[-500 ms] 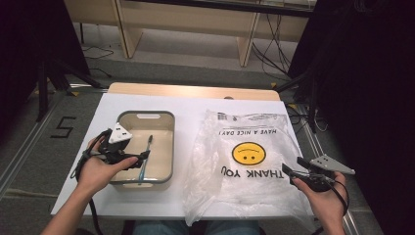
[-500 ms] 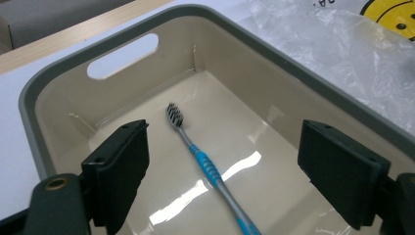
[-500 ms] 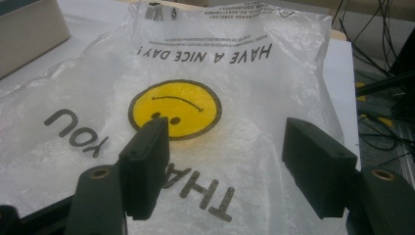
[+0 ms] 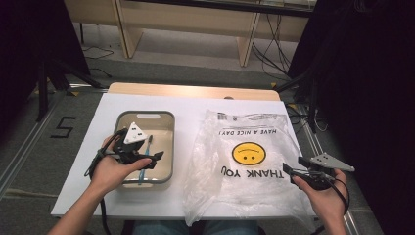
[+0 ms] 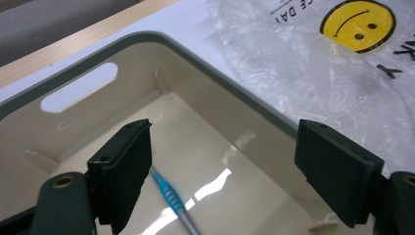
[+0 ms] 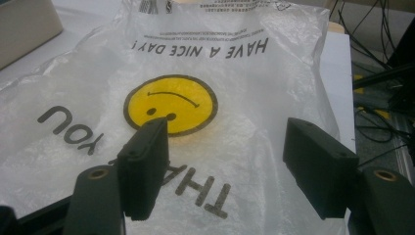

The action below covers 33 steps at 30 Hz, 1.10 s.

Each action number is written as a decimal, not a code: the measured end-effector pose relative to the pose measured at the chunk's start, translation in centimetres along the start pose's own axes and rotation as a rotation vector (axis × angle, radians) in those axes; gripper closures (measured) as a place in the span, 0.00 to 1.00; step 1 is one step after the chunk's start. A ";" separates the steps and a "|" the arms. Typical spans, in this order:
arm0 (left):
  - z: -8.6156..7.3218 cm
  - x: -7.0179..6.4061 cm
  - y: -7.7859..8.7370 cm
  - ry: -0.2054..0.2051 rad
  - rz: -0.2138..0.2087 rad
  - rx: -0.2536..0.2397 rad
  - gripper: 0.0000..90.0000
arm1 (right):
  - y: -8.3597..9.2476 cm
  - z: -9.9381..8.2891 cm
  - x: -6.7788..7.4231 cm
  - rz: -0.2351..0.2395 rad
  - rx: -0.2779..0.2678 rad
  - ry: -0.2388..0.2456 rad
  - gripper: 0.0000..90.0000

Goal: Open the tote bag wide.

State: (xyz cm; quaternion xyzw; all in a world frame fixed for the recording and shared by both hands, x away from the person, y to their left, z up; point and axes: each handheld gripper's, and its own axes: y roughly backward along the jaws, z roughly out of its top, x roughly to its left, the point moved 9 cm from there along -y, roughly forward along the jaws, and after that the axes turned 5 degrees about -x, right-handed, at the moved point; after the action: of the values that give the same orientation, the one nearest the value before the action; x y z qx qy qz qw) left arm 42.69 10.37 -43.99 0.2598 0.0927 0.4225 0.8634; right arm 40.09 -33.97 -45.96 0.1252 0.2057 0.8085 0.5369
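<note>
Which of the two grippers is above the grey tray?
The left gripper, open, is above the grey tray holding the blue toothbrush; the right gripper, also open, is beside the plastic bag.

The right gripper [image 6: 222, 161] hovers over the smiley plastic bag [image 6: 171, 105] — jaws apart, gripping nothing.

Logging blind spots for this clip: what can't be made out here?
- Toothbrush head: in the left gripper view, hidden behind a finger; in the high view, too small.
- Small print at the bag top: high view, too small; right gripper view, blurred.
- Tray front wall: high view, covered by the left gripper.
- Bag's contents: crinkled plastic hides them.
</note>
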 end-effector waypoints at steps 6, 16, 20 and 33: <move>1.4 -2.7 -0.7 -0.024 -0.065 -0.009 0.27 | -0.1 -0.1 -0.6 -0.021 0.031 -0.014 0.38; 3.3 -8.5 -2.6 -0.108 -0.172 0.017 0.27 | 0.0 -1.5 -2.2 -0.078 0.109 -0.051 0.38; 3.5 -11.0 -3.6 -0.151 -0.217 0.050 0.27 | 0.1 -2.5 -2.9 -0.104 0.167 -0.065 0.37; -0.2 -14.5 -9.1 -0.216 -0.194 0.296 0.24 | -0.5 -5.4 -3.7 -0.123 0.308 -0.076 0.34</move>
State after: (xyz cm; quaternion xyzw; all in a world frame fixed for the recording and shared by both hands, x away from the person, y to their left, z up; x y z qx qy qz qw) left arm 39.77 -5.43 -49.78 0.4174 0.0851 0.2888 0.8574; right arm 39.64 -38.30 -50.87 0.2239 0.3139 0.7277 0.5673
